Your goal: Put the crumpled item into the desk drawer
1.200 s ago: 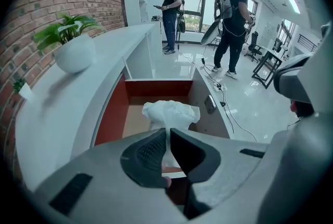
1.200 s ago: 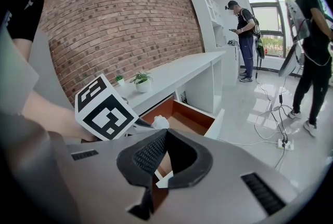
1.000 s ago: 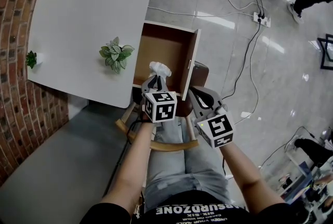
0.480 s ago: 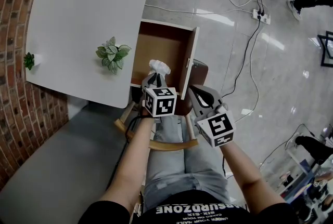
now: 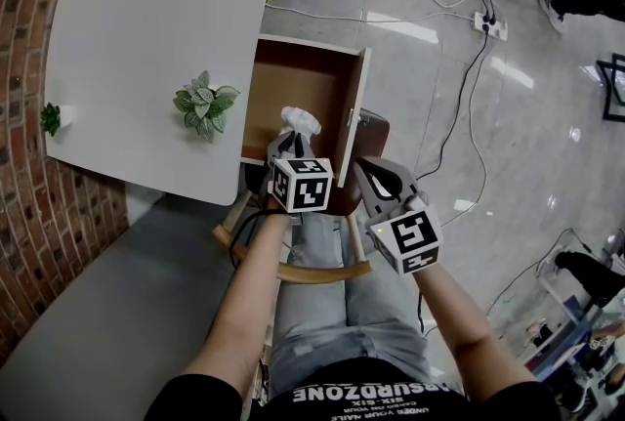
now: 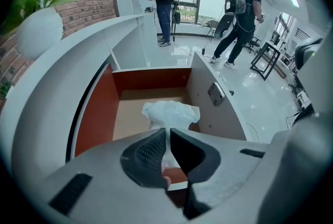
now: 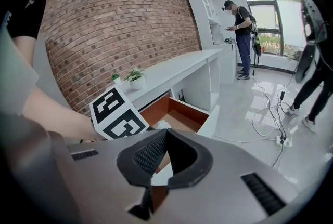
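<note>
The crumpled white item (image 5: 300,121) (image 6: 171,114) hangs over the near end of the open desk drawer (image 5: 289,87) (image 6: 127,114), which has a brown inside. My left gripper (image 5: 290,142) (image 6: 168,132) is shut on the item's lower end, and the bunched top sticks out past the fingertips. My right gripper (image 5: 364,171) (image 7: 166,133) is shut with nothing in it. It sits just right of the drawer's white front panel (image 5: 355,112), above the person's lap. In the right gripper view, the drawer (image 7: 177,114) lies ahead, partly behind the left gripper's marker cube (image 7: 118,114).
The white desk (image 5: 166,19) carries a small potted plant (image 5: 203,104) and a second one (image 5: 51,118) by the brick wall. A wooden chair (image 5: 293,268) is under the person. Cables and a power strip (image 5: 488,22) lie on the glossy floor. People stand at the back (image 6: 166,4).
The head view has drifted slightly. Both grippers and the held item keep their place relative to the drawer.
</note>
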`<control>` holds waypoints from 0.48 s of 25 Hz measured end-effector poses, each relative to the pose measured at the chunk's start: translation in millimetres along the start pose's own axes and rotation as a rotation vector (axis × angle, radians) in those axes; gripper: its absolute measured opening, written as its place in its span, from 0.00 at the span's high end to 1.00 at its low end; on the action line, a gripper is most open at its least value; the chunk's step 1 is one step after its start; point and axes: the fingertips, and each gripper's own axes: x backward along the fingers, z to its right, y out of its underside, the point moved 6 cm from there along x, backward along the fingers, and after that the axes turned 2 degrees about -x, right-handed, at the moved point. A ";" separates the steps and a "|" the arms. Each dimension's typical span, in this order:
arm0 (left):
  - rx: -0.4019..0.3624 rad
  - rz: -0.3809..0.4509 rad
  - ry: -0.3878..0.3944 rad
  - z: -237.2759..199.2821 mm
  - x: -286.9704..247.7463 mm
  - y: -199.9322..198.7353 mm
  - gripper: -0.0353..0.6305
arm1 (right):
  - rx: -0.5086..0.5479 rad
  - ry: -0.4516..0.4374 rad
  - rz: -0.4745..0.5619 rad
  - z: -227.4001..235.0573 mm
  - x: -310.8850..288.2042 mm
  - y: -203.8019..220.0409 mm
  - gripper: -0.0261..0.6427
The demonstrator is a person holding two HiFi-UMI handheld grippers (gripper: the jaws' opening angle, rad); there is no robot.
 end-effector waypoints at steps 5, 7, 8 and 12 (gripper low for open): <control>-0.014 -0.010 0.001 1.7 -6.9 -1.4 0.91 | -0.005 0.006 0.001 3.3 -0.6 1.5 0.97; -0.020 -0.017 0.002 2.5 -9.8 -1.1 0.91 | -0.007 0.007 0.001 4.2 -0.8 2.3 0.97; -0.022 -0.020 0.002 2.9 -11.1 -1.0 0.91 | -0.008 0.007 0.001 4.7 -0.8 2.5 0.97; -0.027 -0.029 0.003 3.0 -16.2 -1.8 0.91 | -0.013 0.010 0.000 6.4 -1.0 3.6 0.97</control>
